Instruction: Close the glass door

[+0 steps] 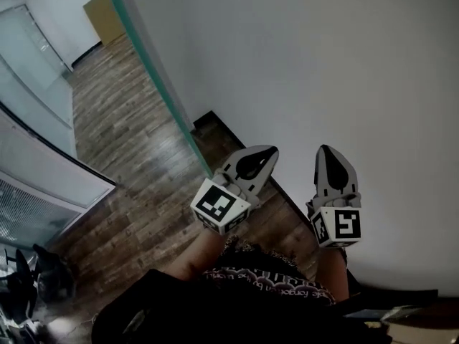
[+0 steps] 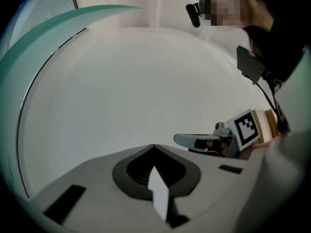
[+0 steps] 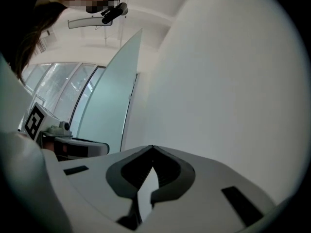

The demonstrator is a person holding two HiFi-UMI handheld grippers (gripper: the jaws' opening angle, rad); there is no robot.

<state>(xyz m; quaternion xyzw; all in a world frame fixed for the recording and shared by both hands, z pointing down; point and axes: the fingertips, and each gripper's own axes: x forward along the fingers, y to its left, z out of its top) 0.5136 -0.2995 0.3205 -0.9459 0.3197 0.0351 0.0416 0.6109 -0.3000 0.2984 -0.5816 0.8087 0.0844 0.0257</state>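
Only green edge of glass door (image 1: 153,67) clear; top cropped.

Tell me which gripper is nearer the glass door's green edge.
The left gripper: its tip lies beside the green edge; the right gripper sits farther along the white panel.

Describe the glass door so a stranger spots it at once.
Brown wood-plank floor fills the head view's left. Along its right border a thin slanted strip runs down towards the left gripper: the glass door's edge. Its sea-green tint marks it off from the dark-framed frosted partitions far left.
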